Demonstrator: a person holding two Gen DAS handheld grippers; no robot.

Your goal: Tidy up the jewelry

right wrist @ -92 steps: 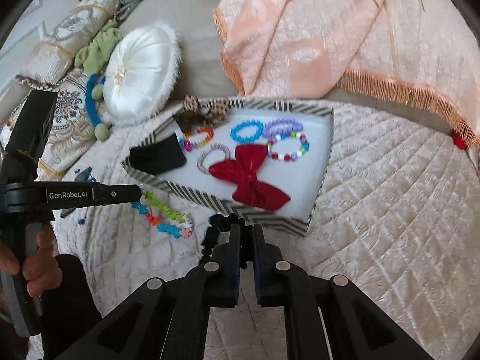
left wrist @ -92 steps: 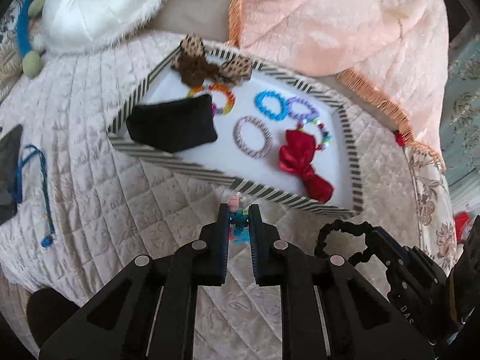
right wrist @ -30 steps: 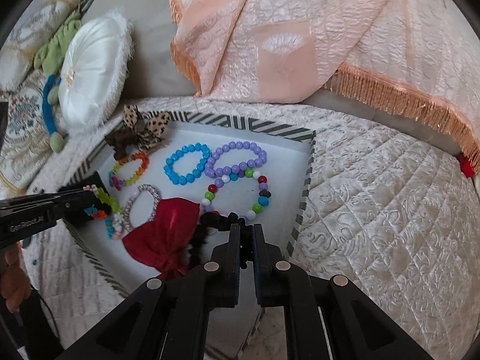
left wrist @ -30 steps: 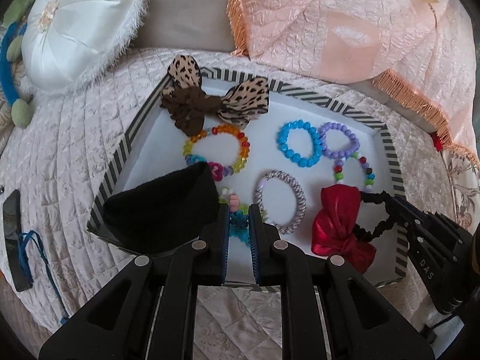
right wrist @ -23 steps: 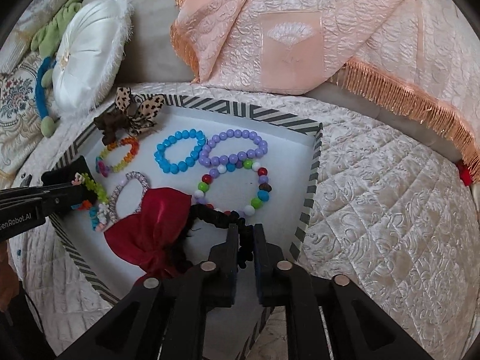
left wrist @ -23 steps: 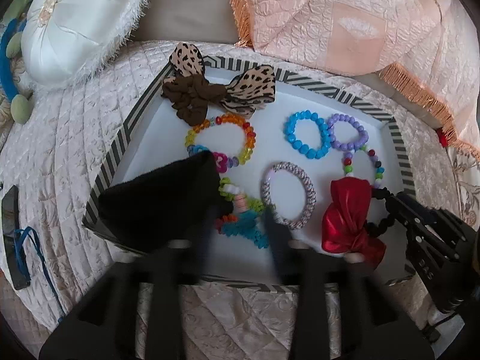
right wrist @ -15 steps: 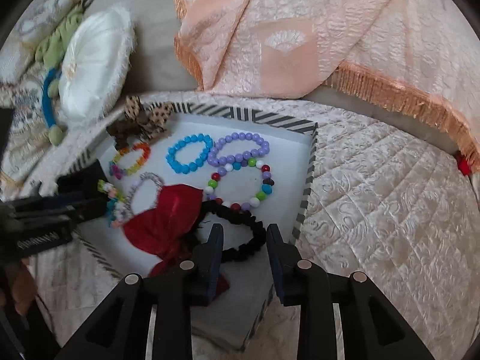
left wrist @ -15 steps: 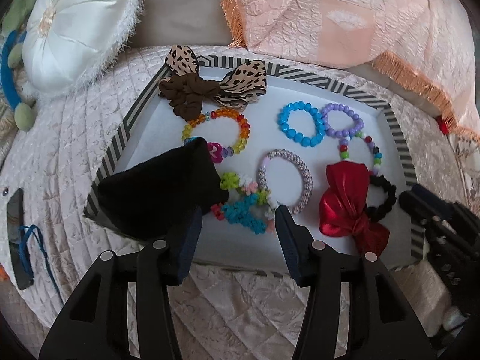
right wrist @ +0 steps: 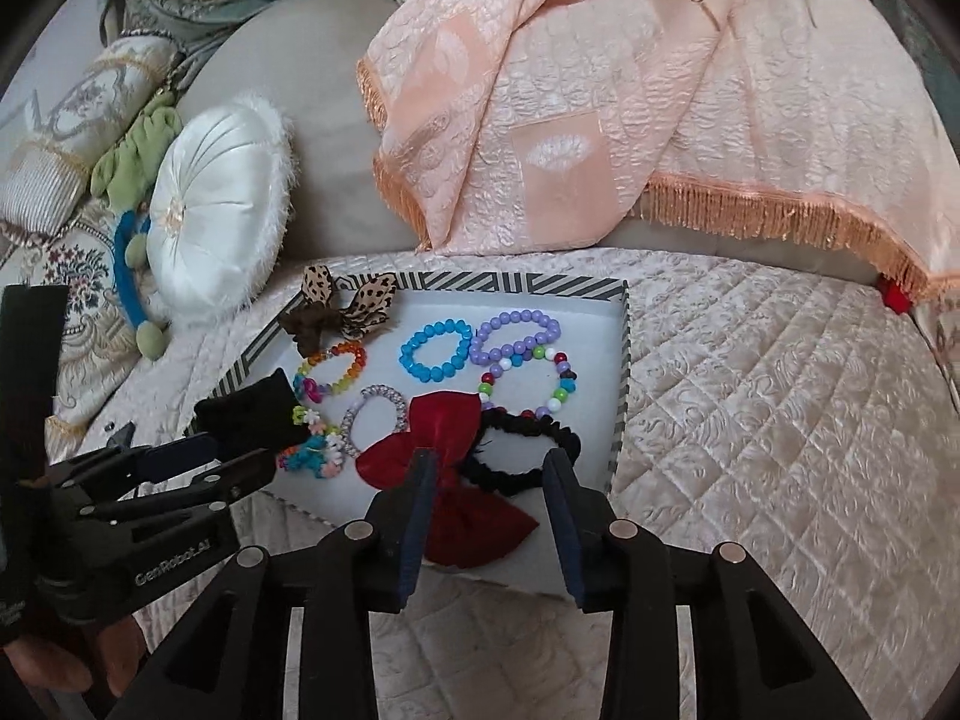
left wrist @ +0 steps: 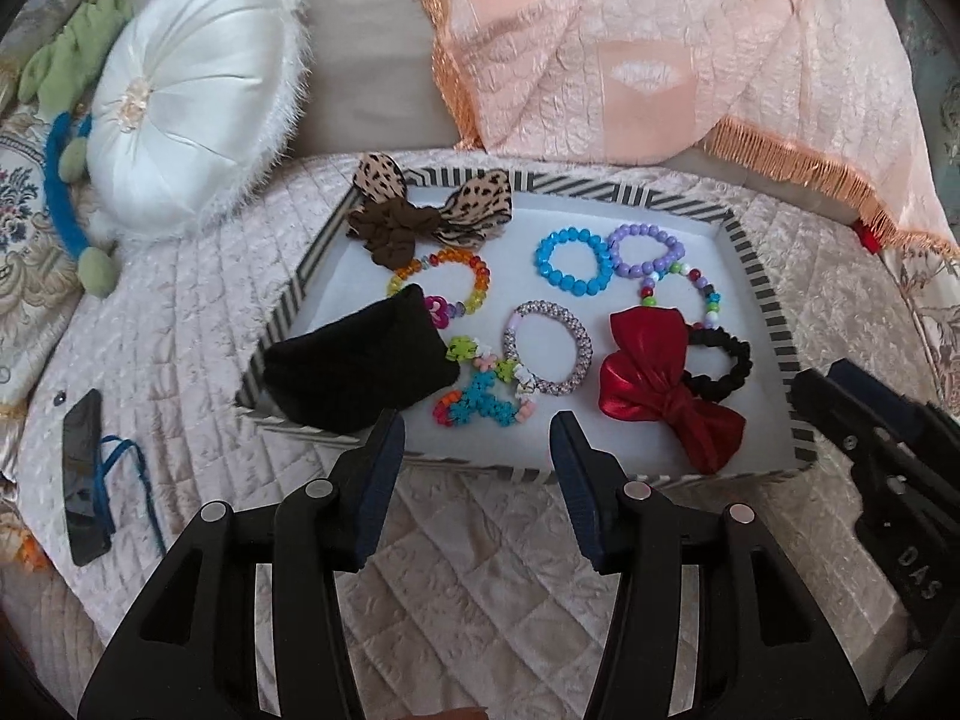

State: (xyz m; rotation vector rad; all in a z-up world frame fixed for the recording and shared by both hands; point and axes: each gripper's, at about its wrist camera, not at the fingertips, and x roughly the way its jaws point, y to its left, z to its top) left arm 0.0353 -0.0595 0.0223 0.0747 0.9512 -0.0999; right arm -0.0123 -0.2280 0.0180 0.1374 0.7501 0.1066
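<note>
A striped tray [left wrist: 774, 312] with a white floor holds the jewelry. A multicoloured flower bracelet [left wrist: 480, 396] lies loose beside a black pouch [left wrist: 354, 372]. My left gripper [left wrist: 474, 426] hangs open over the tray's near rim with nothing between its fingers. A black scrunchie [right wrist: 528, 429] rests on the tray floor against a red bow [right wrist: 444, 426]. My right gripper [right wrist: 489, 462] stands just short of the scrunchie, jaws opening, pads clear of it. Bead bracelets and a leopard bow [left wrist: 432, 213] fill the far half of the tray.
A white round cushion [left wrist: 192, 126] sits left of the tray and a peach fringed throw [left wrist: 660, 60] hangs behind it. A dark flat device with a blue cord [left wrist: 84, 474] lies on the quilted cover at the left. A hand [right wrist: 60, 672] holds the left gripper.
Both grippers have opened and drawn back toward the tray's near rim. The flower bracelet and the black scrunchie were let go and now lie in the tray.
</note>
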